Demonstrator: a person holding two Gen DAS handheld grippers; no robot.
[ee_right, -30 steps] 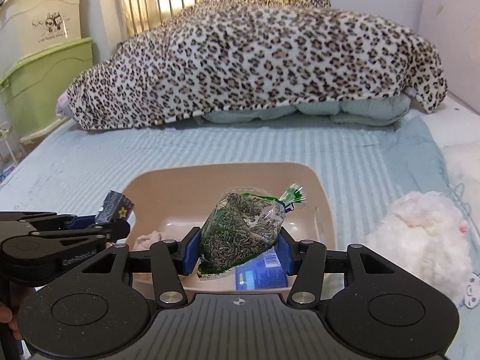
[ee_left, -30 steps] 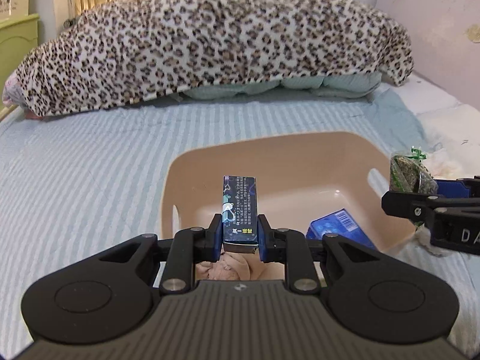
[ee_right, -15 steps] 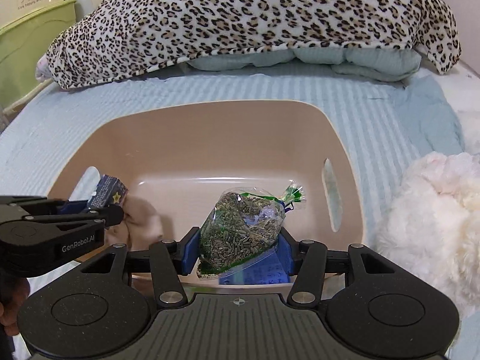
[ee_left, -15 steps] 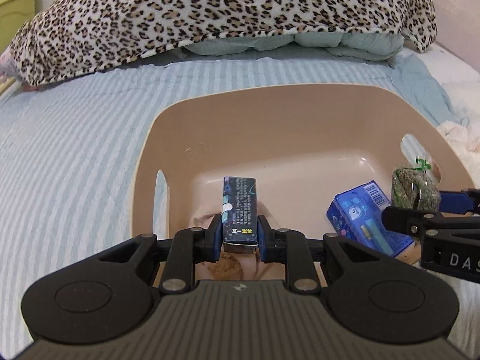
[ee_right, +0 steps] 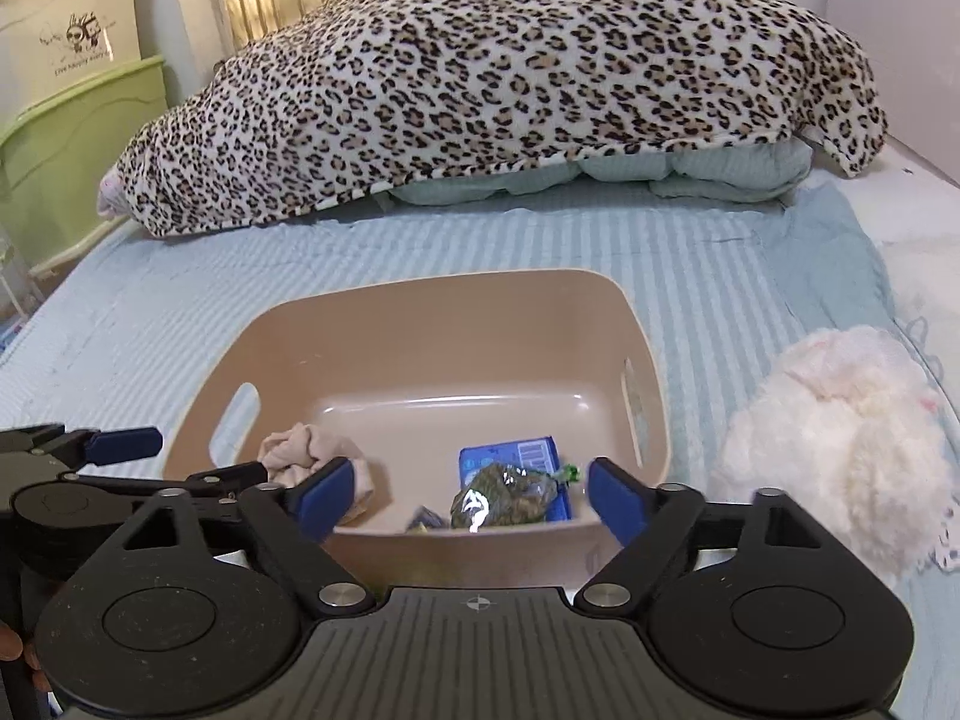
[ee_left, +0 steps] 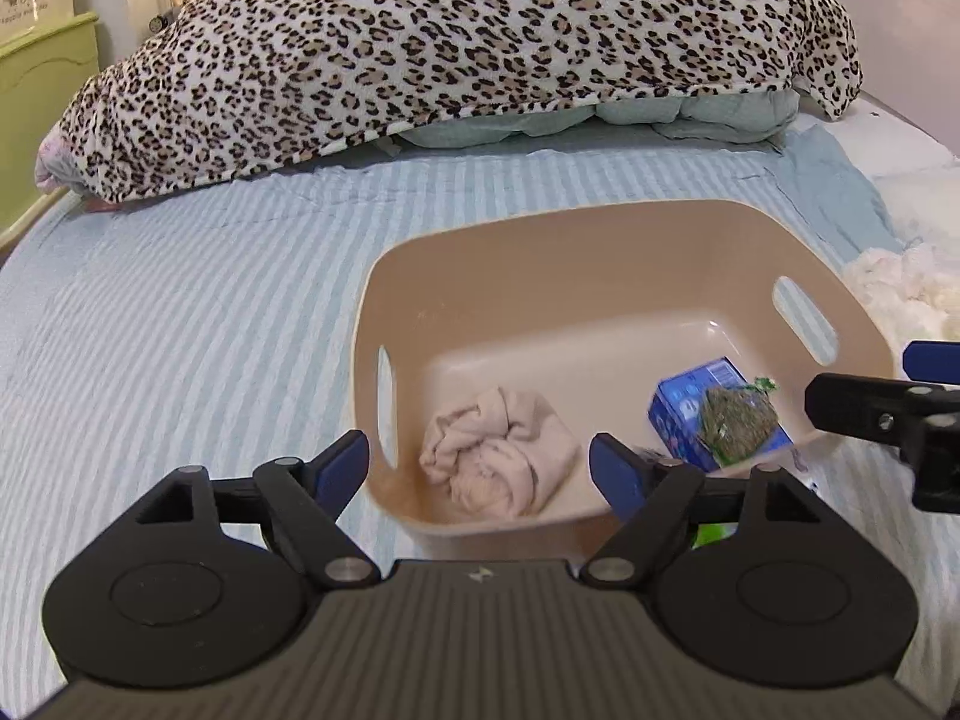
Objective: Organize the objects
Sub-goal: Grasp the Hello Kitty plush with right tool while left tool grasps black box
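A beige plastic basket [ee_left: 540,240] [ee_right: 420,306] sits on the striped bed. Inside lie a crumpled beige cloth [ee_left: 498,456] [ee_right: 300,444], a blue box [ee_left: 678,414] [ee_right: 510,456], and a clear bag of dark seeds [ee_left: 735,420] [ee_right: 504,495] resting on the blue box. The small dark box [ee_right: 425,521] lies on the basket floor near the front wall. My left gripper [ee_left: 477,468] is open and empty at the basket's near edge. My right gripper [ee_right: 462,498] is open and empty over the near rim.
A leopard-print blanket [ee_left: 450,48] [ee_right: 510,78] is heaped over bedding at the far end. A white fluffy plush [ee_right: 840,444] lies right of the basket. Green and cream storage bins [ee_right: 72,138] stand left of the bed.
Both grippers have opened and pulled back. The dark box left the left gripper and the seed bag left the right gripper; both now lie in the basket.
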